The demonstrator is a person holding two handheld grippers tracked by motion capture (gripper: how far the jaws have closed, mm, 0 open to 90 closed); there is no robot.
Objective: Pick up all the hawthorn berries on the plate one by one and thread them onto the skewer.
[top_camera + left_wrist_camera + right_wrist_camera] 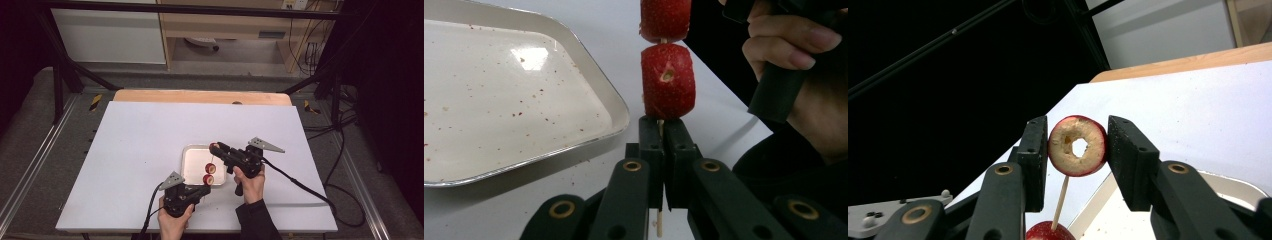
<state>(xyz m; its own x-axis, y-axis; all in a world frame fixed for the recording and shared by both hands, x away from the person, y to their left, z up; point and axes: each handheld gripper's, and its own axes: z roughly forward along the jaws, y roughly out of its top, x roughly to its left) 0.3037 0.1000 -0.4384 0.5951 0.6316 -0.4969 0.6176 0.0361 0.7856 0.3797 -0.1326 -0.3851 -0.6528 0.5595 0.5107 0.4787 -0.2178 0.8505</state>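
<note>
Threading fruit: the left gripper (662, 135) clamps the skewer (661, 126) beside the tray (614, 107); the right gripper (1077, 150) holds a cored slice (1077, 145), to push down next.

White table (150, 150) with a wooden strip (200, 96) along its far edge; 1 shallow metal tray (192, 165) lies directly on it, right of centre, near the person's side.

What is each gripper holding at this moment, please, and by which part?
The left gripper clamps the thin wooden skewer by its bare lower end. The right gripper grips a cored red fruit ring by its opposite skin sides.
</note>
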